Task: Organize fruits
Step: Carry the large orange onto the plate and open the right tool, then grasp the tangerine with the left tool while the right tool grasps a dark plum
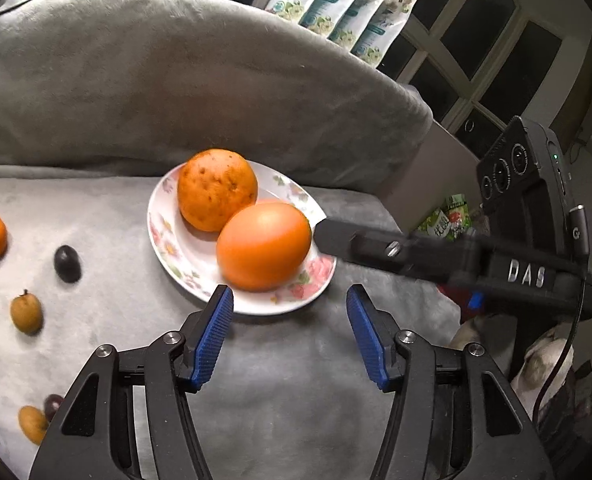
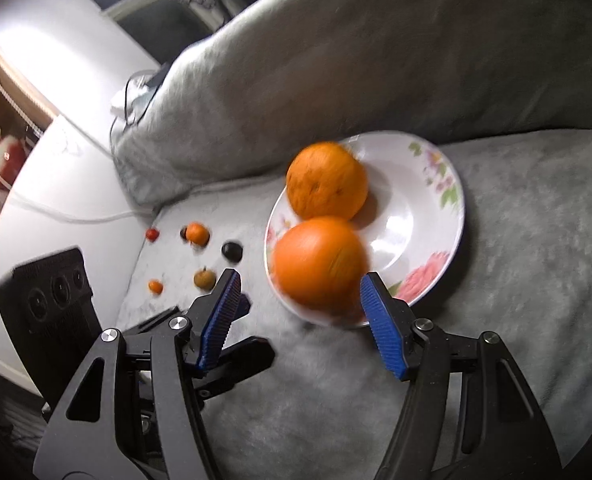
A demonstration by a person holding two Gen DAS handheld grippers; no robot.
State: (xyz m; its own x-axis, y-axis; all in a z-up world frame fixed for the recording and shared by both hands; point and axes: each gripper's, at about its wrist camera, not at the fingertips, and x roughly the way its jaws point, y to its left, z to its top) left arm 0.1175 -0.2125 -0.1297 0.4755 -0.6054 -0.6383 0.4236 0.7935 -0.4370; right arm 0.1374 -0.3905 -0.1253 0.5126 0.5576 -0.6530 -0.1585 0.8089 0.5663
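Two oranges lie touching on a flowered white plate (image 1: 164, 216) set on a plush grey blanket (image 1: 96, 216): a smooth orange (image 1: 263, 246) nearest, a speckled, pitted orange (image 1: 216, 188) behind. The left gripper (image 1: 290, 302) stands half open just short of the plate's rim, its ribbed blue pads holding nothing. The right gripper (image 2: 300, 290) (seen blurred) is likewise parted and empty, its pads flanking the smooth orange without pressing it. Small fruits, among them a dark plum (image 1: 67, 263), dot the blanket to the left.
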